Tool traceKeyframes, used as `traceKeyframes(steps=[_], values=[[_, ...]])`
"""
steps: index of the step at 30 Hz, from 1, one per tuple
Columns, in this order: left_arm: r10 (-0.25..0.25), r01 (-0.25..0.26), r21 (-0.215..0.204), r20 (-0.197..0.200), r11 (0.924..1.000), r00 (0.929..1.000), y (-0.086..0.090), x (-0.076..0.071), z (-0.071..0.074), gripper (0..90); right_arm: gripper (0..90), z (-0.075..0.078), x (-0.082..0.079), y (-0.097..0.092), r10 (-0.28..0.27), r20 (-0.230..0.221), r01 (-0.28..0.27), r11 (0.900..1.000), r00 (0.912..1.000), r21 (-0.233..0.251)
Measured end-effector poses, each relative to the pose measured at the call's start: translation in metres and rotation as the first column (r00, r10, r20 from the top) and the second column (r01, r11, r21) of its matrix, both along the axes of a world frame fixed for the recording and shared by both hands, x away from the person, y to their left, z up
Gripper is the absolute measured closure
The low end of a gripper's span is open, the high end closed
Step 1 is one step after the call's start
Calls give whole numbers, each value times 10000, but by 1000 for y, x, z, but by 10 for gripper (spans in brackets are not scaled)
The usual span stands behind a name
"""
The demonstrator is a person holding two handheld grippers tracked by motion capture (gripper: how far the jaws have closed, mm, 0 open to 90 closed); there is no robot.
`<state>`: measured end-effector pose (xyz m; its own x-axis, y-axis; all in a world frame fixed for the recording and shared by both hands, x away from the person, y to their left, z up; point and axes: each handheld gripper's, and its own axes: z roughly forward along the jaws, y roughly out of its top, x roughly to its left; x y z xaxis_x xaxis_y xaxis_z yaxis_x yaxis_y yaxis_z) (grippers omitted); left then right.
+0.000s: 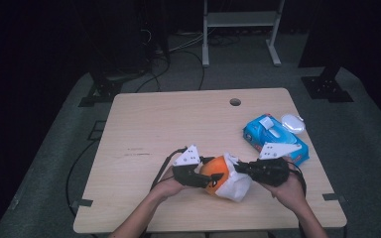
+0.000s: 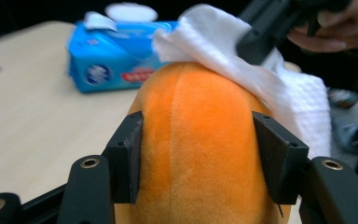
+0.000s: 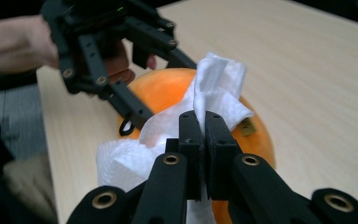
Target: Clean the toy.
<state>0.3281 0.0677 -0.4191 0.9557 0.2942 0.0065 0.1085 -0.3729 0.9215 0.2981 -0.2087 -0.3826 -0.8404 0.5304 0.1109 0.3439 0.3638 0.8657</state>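
My left claw (image 2: 196,154) is clenched on the orange plush toy (image 2: 200,140), one pad against each flank; my right claw (image 3: 204,140) pinches a white wipe (image 3: 214,88) tight between its pads. The wipe drapes over the toy's top, just ahead of the left claw. Beyond both, well apart on the tabletop (image 1: 154,124), lies the blue wipes pack (image 1: 273,136).

A pale wooden rectangular table (image 1: 144,124) with a round cable hole (image 1: 235,102) stands on grey carpet (image 1: 377,163). Behind it, a white metal shelf frame (image 1: 241,20) and black cables (image 1: 178,54) sit in a dark room.
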Motion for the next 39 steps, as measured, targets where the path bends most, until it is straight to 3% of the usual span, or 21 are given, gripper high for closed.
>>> traceKeyframes(steps=[3, 5, 8, 10, 12, 14, 18, 22, 25, 27, 31, 35, 39], values=[[-37, 37, 329, 5, 9995, 10000, 4, 0, -5, 387, 860, -3, 12, -2, -574, -10, 574, 9980, 9984, 248], [-107, 111, 129, -315, 9999, 9994, 8, -2, -12, 349, 861, -13, 17, 1, -680, -221, 681, 9977, 9974, 49], [-129, 128, -31, -648, 9999, 9978, 17, -3, -15, 245, 862, -29, 14, 10, -270, -506, 268, 9996, 9984, -44], [-37, 20, -206, -844, 9998, 9964, 23, -3, -13, 188, 861, -27, 9, 14, 82, -371, -83, 10000, 9993, -32], [-114, 106, -74, -1026, 9999, 9947, 25, -4, -13, 151, 860, -22, 2, 20, 432, -212, -434, 9990, 9988, -104], [-271, 280, 81, -997, 9996, 9947, 24, -7, -18, 155, 857, -22, -3, 24, 582, -109, -583, 9982, 9982, -139], [-289, 269, -203, -1050, 9994, 9940, 30, -12, -25, 268, 850, -21, -6, 23, 516, -15, -516, 9985, 9987, -202], [-72, 20, -394, -1330, 9992, 9911, 35, -12, -30, 282, 855, -25, -4, 5, -178, -244, 182, 9997, 9995, 157], [60, -155, -598, -1565, 9981, 9877, 38, -10, -32, 282, 857, -28, -1, -4, -738, -262, 736, 9973, 9969, -83], [149, -260, -703, -1536, 9972, 9880, 37, -12, -34, 280, 858, -27, -1, -3, -741, -307, 748, 9970, 9968, 203], [245, -357, -770, -1410, 9964, 9897, 32, -14, -34, 267, 858, -17, -9, 12, -283, 14, 282, 9981, 9996, 543], [290, -397, -745, -1397, 9964, 9898, 30, -15, -34, 260, 858, -22, -10, 20, -32, 128, 30, 9999, 9999, 145], [342, -441, -708, -1358, 9965, 9901, 27, -17, -33, 250, 859, -26, -2, 8, -440, -186, 446, 9986, 9989, 283]])
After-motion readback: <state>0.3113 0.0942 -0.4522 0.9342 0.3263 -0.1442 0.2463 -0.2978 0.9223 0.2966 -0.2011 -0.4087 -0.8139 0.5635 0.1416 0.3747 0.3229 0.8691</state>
